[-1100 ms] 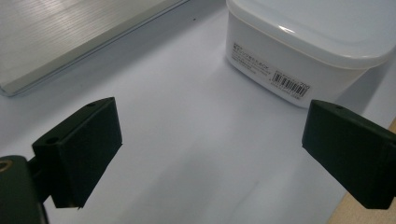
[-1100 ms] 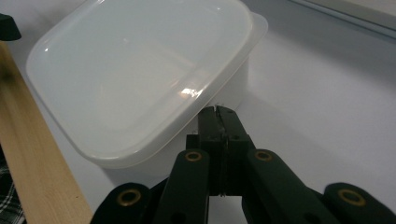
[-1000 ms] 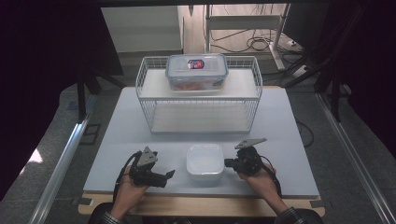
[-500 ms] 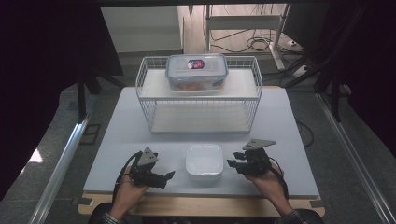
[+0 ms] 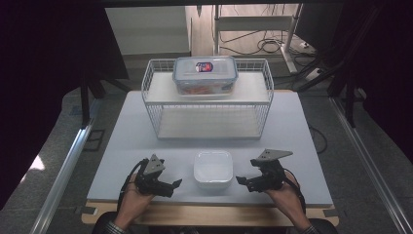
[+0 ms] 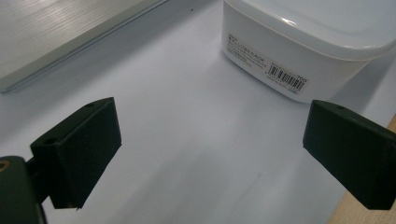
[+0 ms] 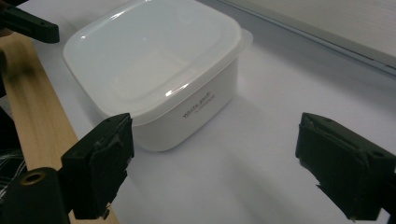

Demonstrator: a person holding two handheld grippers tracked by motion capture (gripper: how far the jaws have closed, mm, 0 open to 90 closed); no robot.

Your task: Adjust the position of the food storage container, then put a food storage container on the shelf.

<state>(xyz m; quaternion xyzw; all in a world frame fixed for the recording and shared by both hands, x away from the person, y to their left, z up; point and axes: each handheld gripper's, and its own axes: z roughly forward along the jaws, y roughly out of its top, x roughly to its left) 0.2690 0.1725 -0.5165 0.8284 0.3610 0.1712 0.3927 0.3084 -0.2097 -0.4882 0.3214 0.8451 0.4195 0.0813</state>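
1. The white lidded container (image 5: pixel 213 168) sits near the counter's (image 5: pixel 292 126) front edge, midway along it.
2. It looks light, stiff, smooth plastic; take it by opposite side walls under the lid rim.
3. The left gripper (image 5: pixel 171 185) and right gripper (image 5: pixel 242 182) flank it, jaws wide, empty; the right's have just been opening.

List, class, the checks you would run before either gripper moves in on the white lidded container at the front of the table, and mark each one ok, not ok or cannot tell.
1. left gripper open, nothing between its jaws: ok.
2. right gripper open; jaws have just been opening, nothing between them: ok.
3. white container apart from both grippers: ok.
4. Lid seated all round: cannot tell.
5. Table bare around the container: ok.
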